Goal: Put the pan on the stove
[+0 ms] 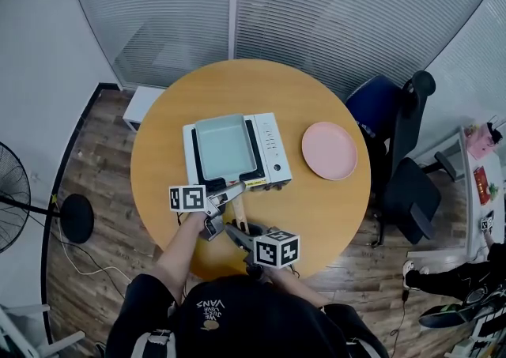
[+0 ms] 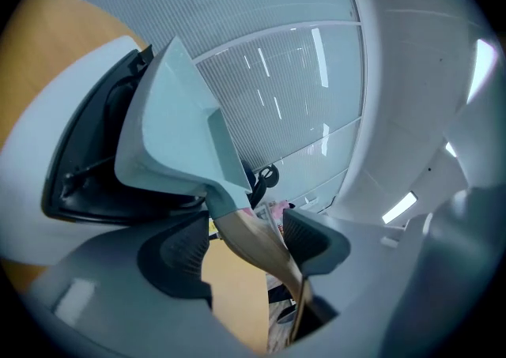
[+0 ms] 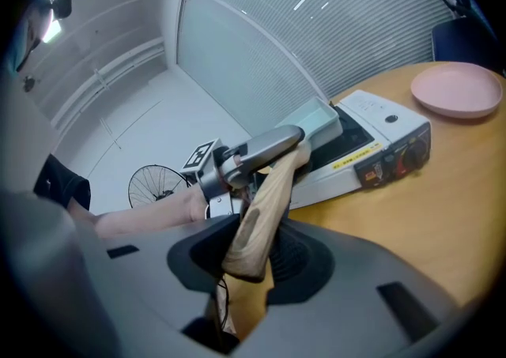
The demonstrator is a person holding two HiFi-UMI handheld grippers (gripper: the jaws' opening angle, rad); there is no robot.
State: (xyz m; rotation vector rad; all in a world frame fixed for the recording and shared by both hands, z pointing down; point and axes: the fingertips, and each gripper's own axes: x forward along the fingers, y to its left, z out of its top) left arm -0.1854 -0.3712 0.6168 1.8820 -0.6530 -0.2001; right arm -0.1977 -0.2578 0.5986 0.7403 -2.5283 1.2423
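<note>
A pale teal rectangular pan (image 1: 224, 145) sits on the black top of a white portable stove (image 1: 273, 151) at the middle of the round table. Its wooden handle (image 1: 237, 211) sticks out toward me. My left gripper (image 1: 226, 197) straddles the handle (image 2: 253, 234) close to the pan (image 2: 178, 127); its jaws stand apart, with a gap beside the wood. My right gripper (image 1: 236, 231) is shut on the handle's free end (image 3: 261, 206). In the right gripper view the left gripper (image 3: 261, 147) lies across the handle in front of the stove (image 3: 379, 131).
A pink plate (image 1: 329, 150) lies on the wooden table (image 1: 316, 214) to the right of the stove. A dark office chair (image 1: 399, 139) stands at the table's right, a floor fan (image 1: 12, 194) at the far left. Glass walls with blinds rise behind.
</note>
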